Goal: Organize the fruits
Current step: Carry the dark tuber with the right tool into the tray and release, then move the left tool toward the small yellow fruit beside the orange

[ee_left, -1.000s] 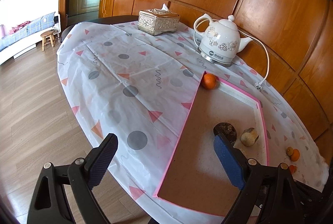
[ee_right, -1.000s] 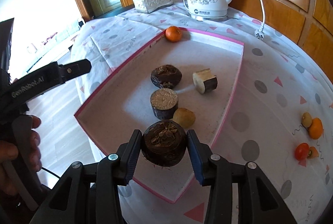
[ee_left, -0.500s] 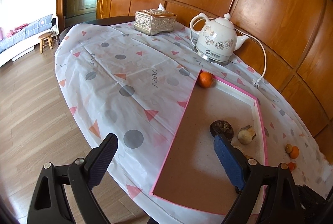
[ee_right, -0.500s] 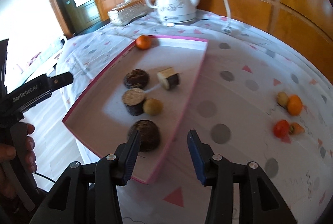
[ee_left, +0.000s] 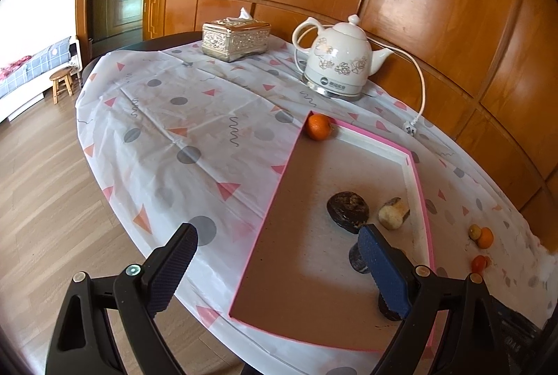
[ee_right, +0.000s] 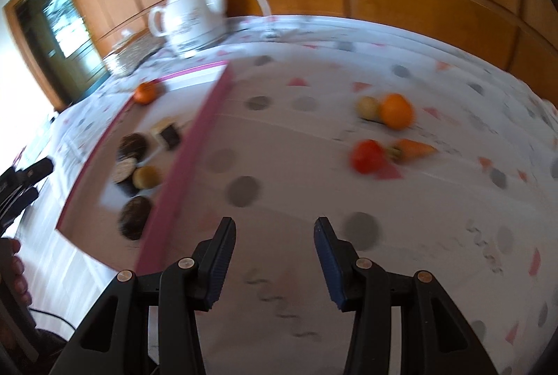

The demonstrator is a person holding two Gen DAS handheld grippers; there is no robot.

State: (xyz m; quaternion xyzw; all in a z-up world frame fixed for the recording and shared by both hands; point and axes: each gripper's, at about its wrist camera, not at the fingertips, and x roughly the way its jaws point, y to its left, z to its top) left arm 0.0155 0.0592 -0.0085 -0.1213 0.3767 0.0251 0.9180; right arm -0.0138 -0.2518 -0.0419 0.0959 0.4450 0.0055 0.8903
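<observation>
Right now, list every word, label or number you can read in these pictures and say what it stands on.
Nothing can be read.
Kettle: a round dark badge and a line of print on its base, too small to read.
Left tool's handle, seen from the right wrist: white lettering, blurred and cut off at the edge.

Clothed table (ee_left: 195, 130) (tray (ee_left: 279, 186), kettle (ee_left: 340, 62))

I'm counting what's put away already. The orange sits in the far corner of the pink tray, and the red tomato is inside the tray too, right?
Not quite. The orange does sit in the far corner of the pink tray, but the red tomato is outside it, lying on the tablecloth beside a small carrot. The right wrist view shows this.
</observation>
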